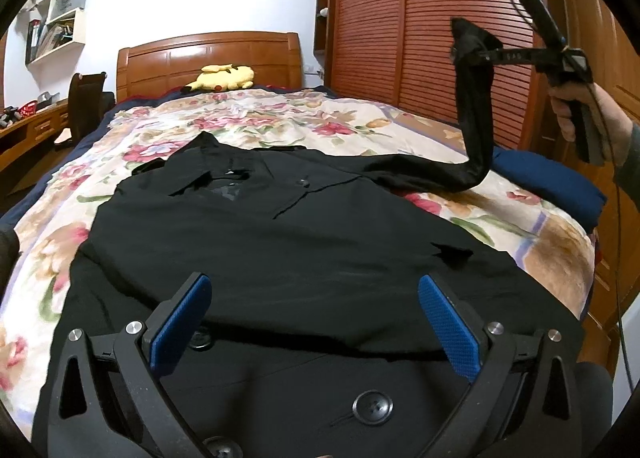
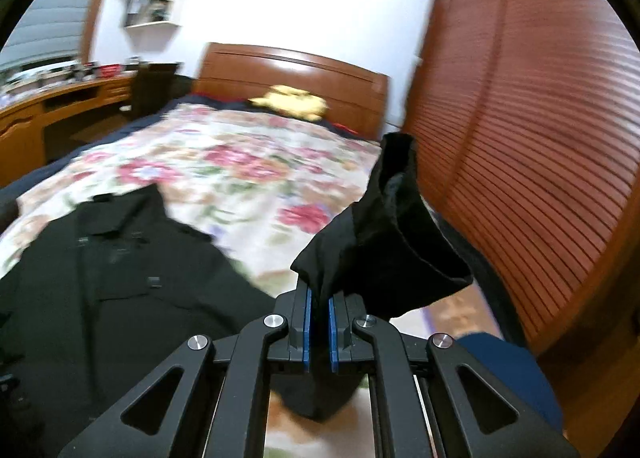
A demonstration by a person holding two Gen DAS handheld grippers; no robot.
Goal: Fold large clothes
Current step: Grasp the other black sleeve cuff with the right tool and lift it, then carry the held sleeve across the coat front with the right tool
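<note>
A black coat [image 1: 256, 242] is spread flat on a floral quilt [image 1: 280, 117], directly ahead of and beneath the left gripper [image 1: 316, 318]. That gripper's blue ribbed pads [image 1: 182, 322] are held wide apart with nothing between them, just above the coat's near hem, where a large round button [image 1: 372, 406] is seen. One sleeve [image 1: 474, 109] is drawn up and away to the right of the left gripper, rising off the bed in a narrow, limp band. Its cuff [image 2: 384, 234] is pinched between the pads of the right gripper [image 2: 319, 328], which are closed on the cloth; the cuff mouth flares open beyond the fingertips. The right gripper's handle is gripped by a hand [image 1: 576, 113].

To the right of both grippers, a slatted reddish wooden wardrobe [image 1: 432, 17] stands close to the bed edge, leaving little side room there. A folded dark blue cloth [image 1: 552, 181] lies at that edge, under the raised sleeve. Ahead, bare quilt extends to a polished wooden headboard [image 1: 208, 57], where a yellow plush toy [image 1: 224, 77] rests. The coat fabric appears matte and smooth.
</note>
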